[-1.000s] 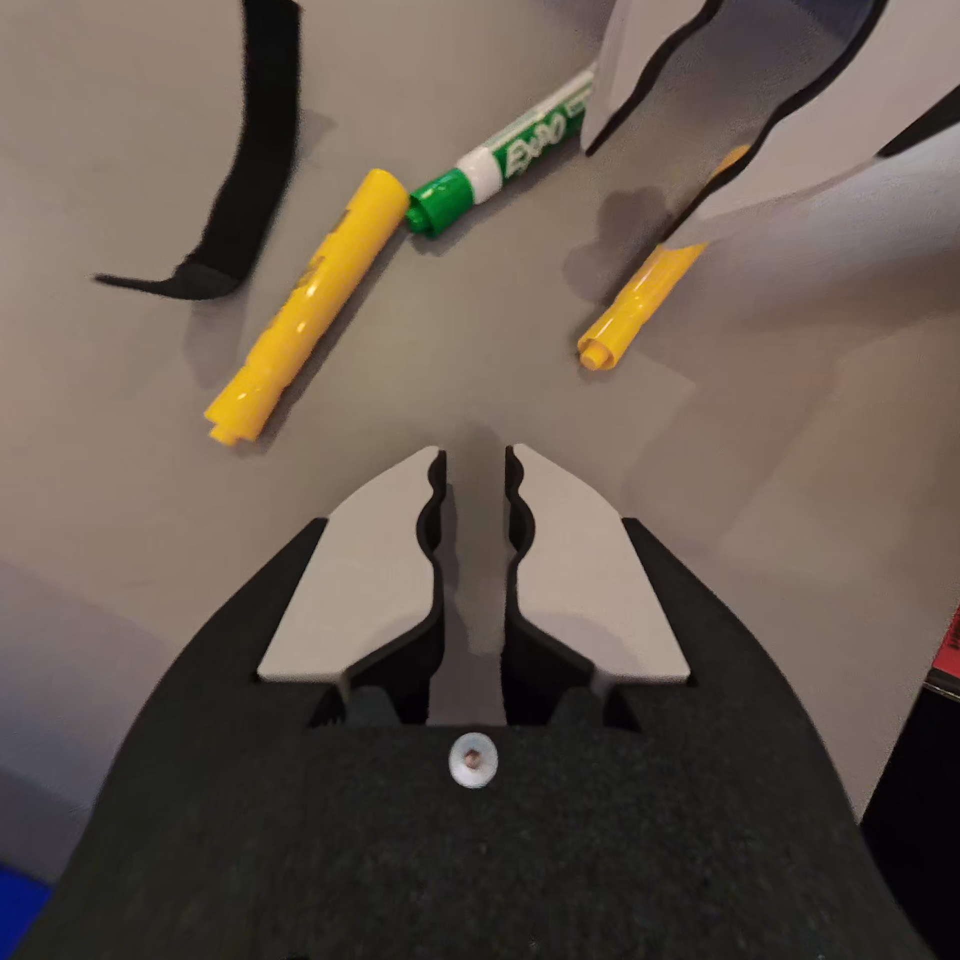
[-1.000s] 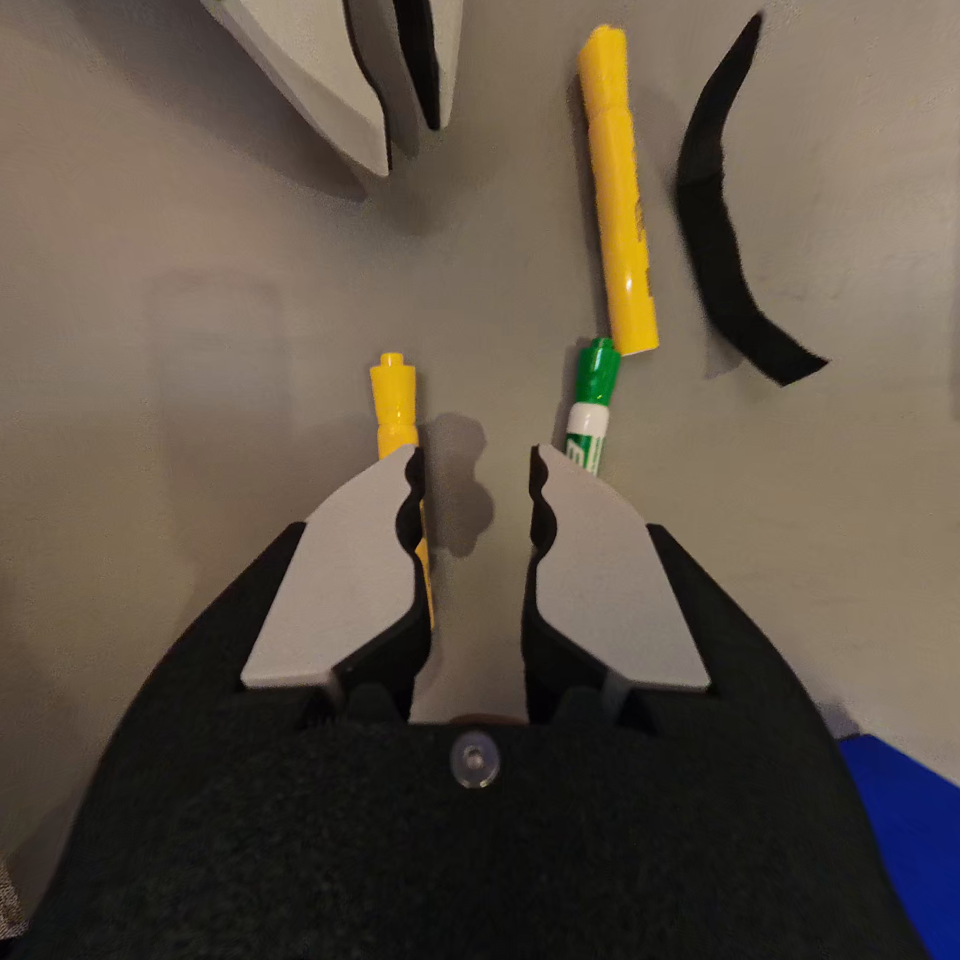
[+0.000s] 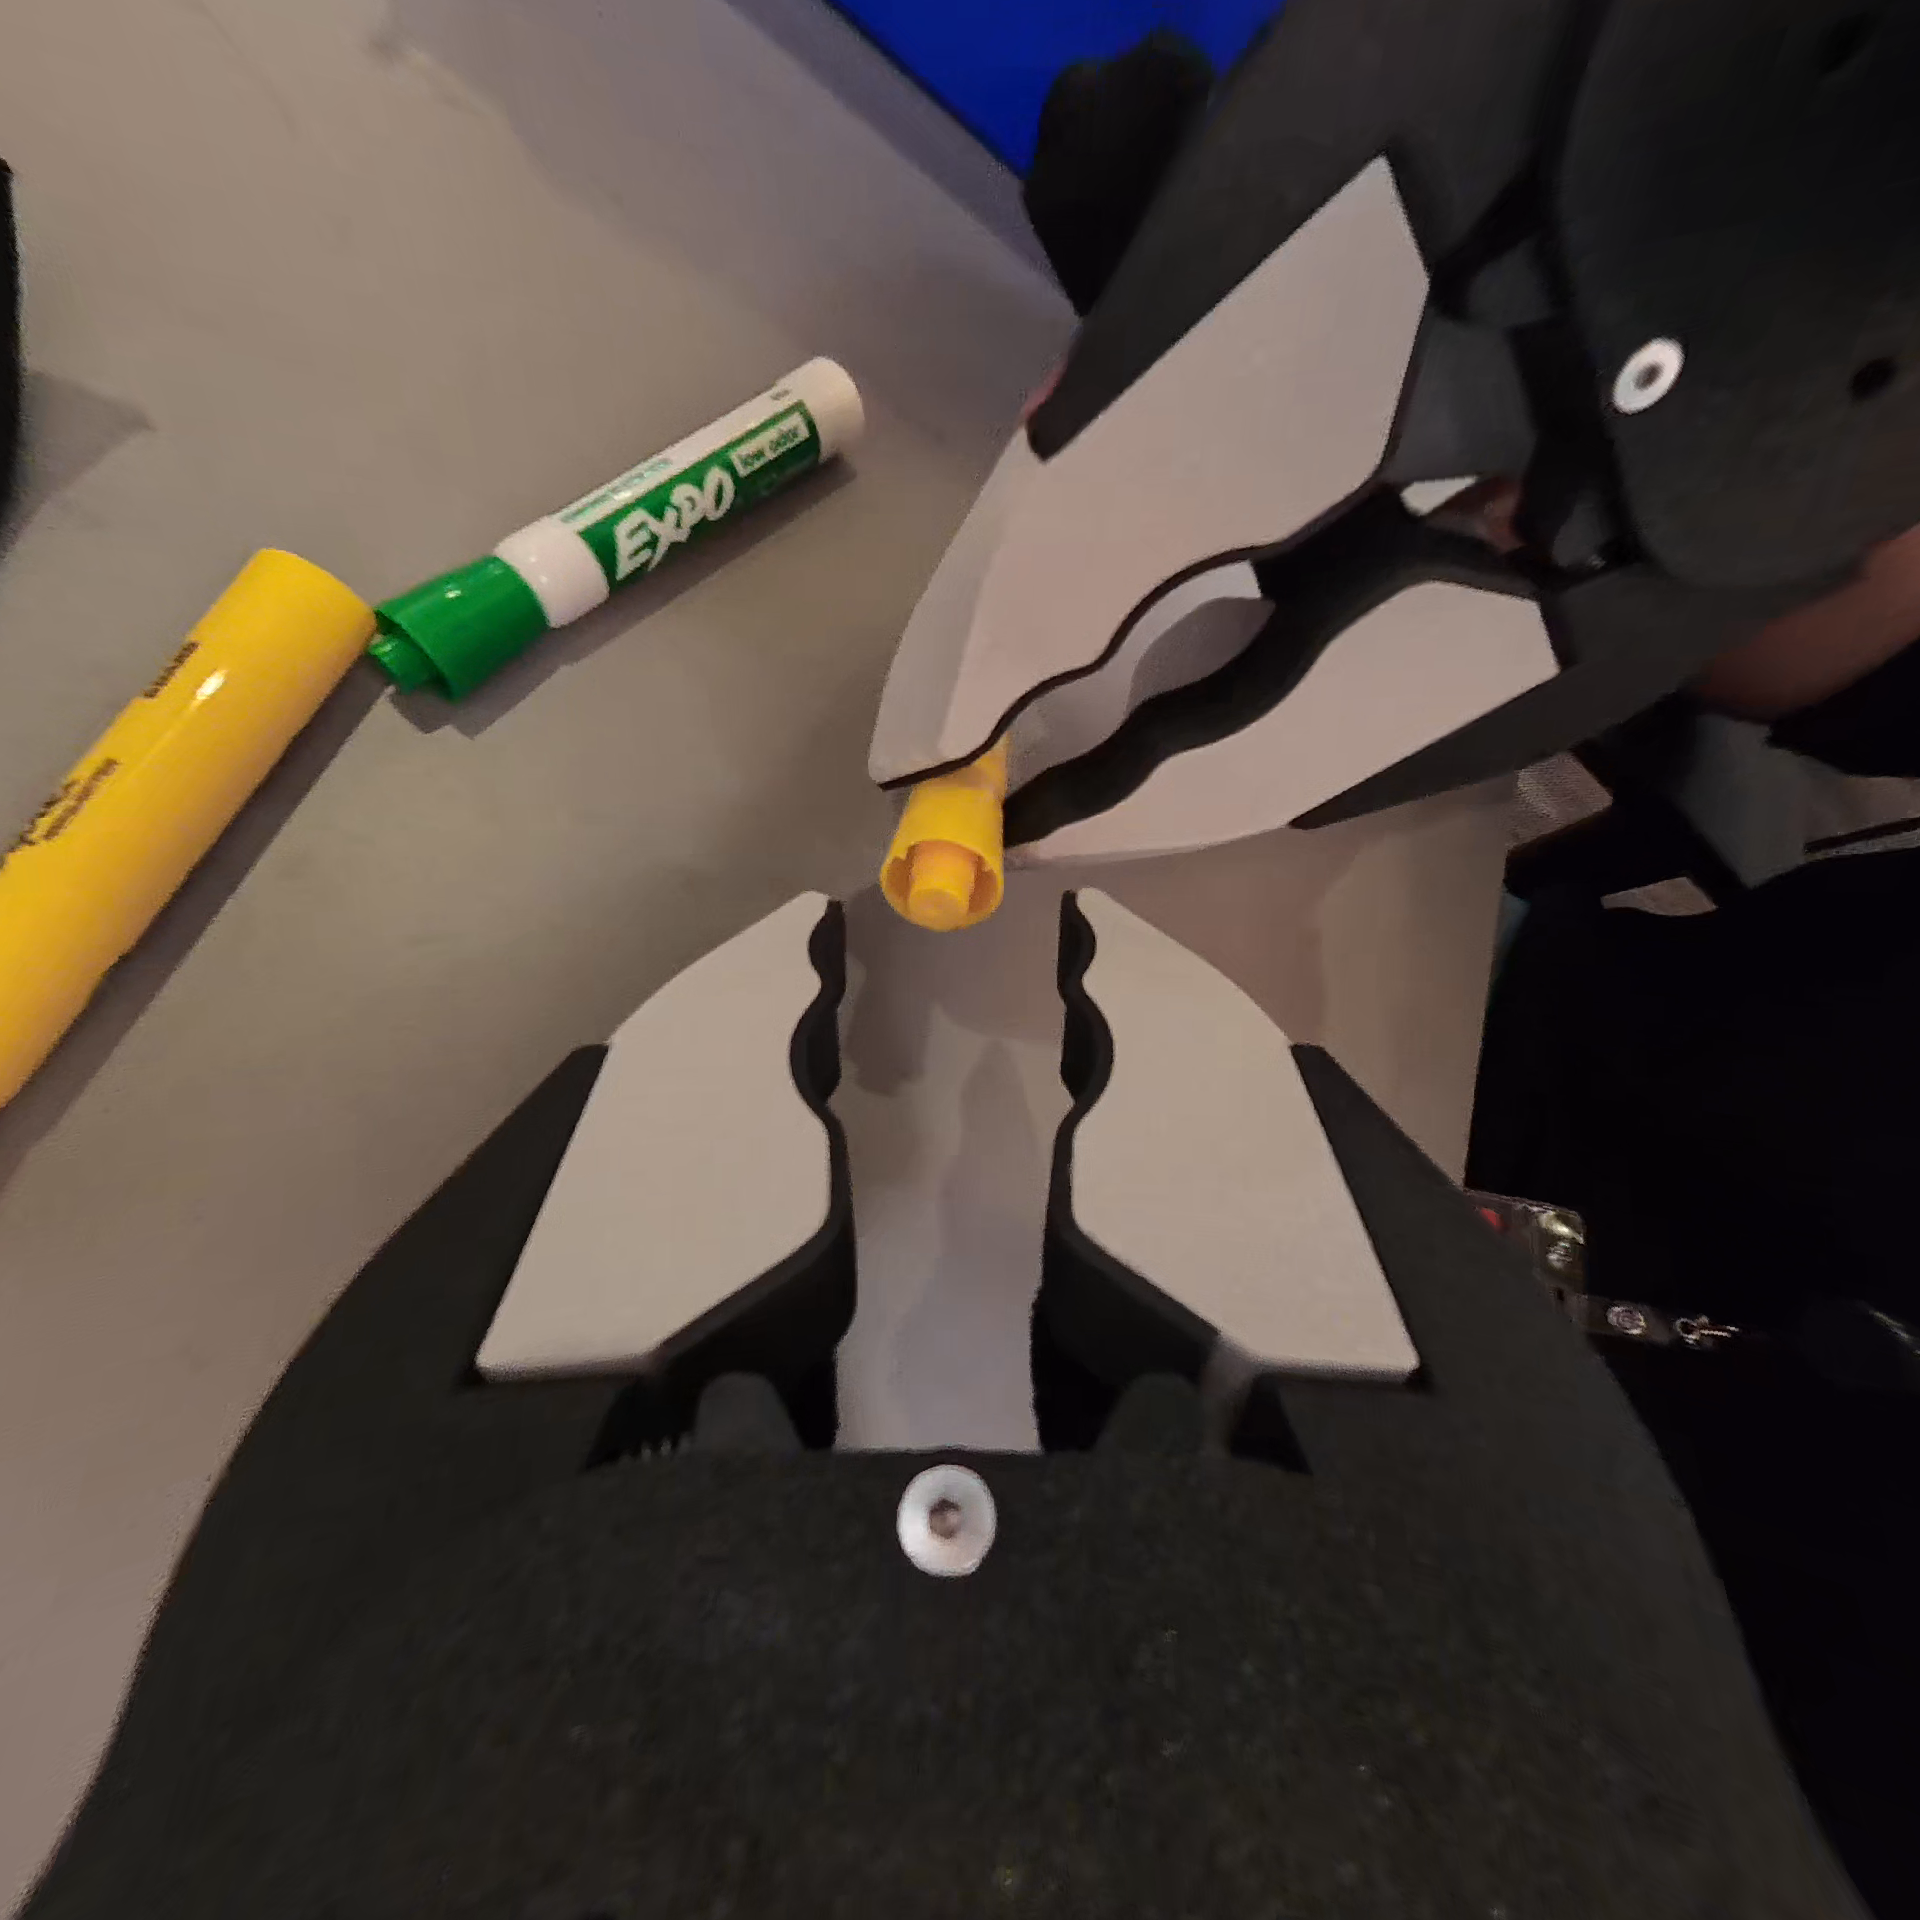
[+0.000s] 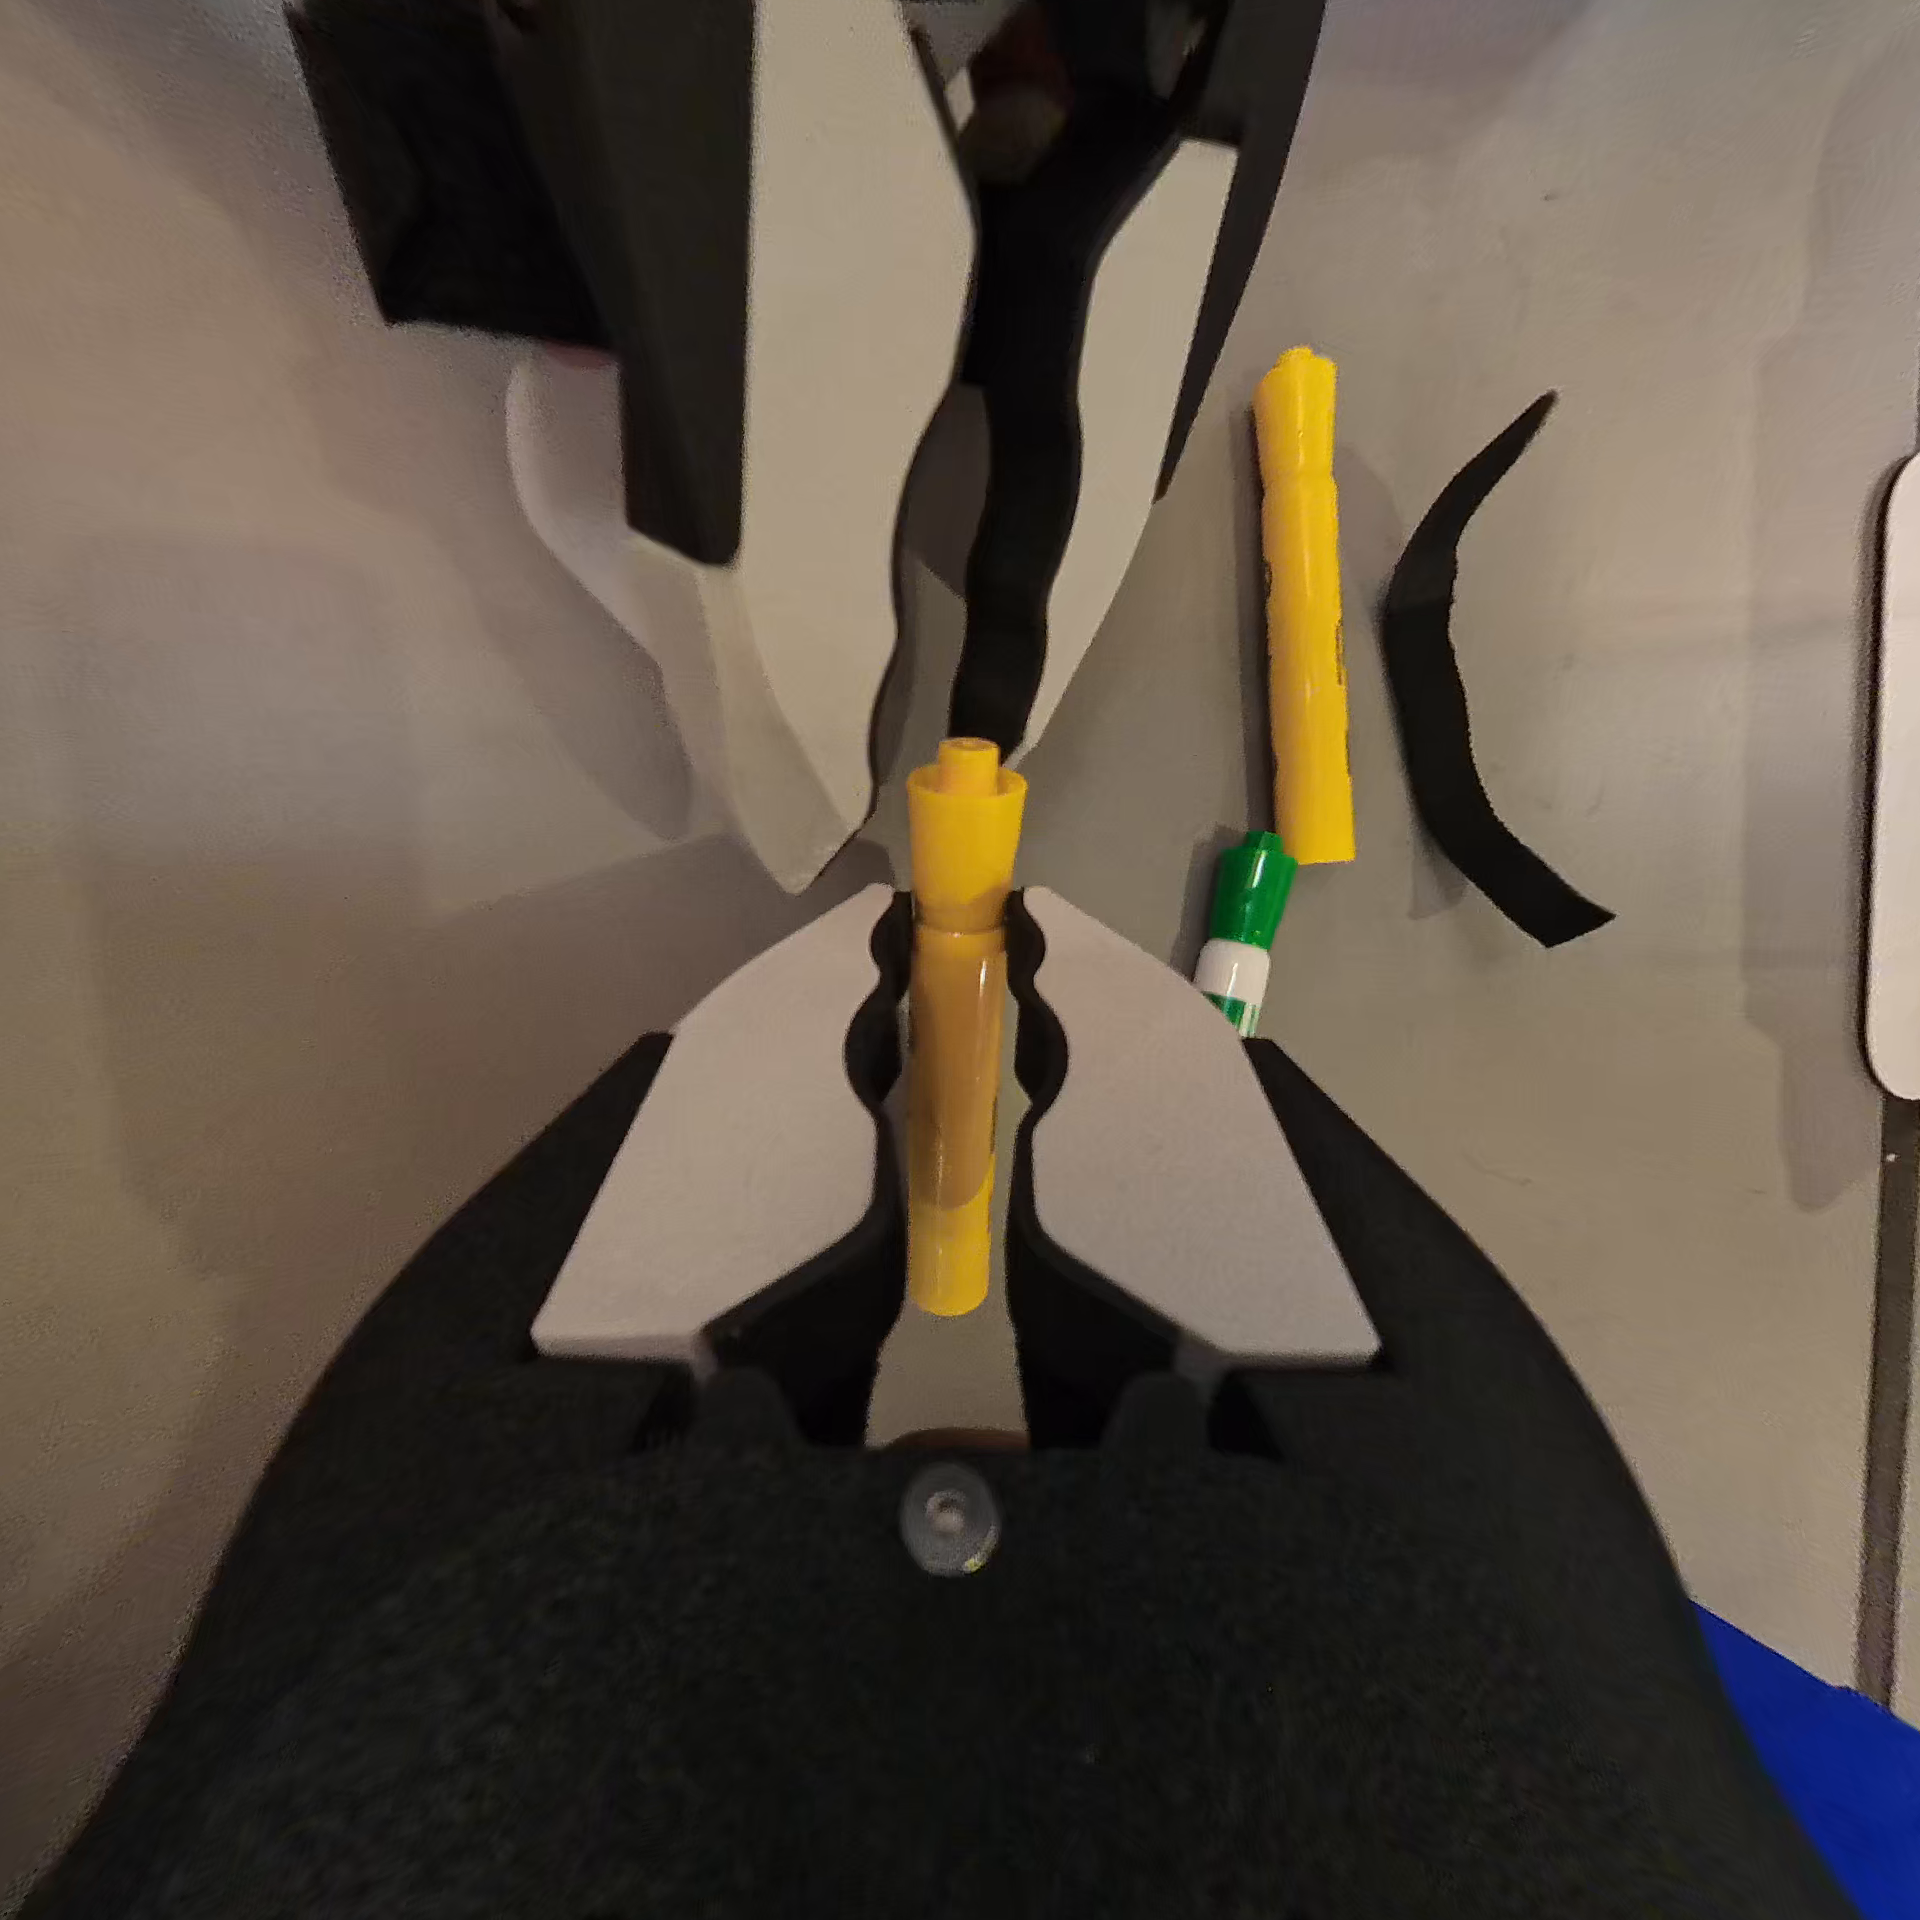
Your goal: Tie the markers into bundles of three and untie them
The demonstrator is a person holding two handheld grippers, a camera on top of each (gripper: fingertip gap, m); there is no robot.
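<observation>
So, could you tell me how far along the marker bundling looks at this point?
Early. Nothing is bundled: the thick yellow marker and green marker lie loose on the table, end to end, and the black strap lies unused beside them. In hand: the right gripper is shut on the thin yellow marker; the left gripper is open and empty. Left: gathering all three, wrapping the strap, then untying.

The right gripper (image 4: 958, 904) clamps a slim yellow marker (image 4: 954, 1029) lengthwise.
</observation>
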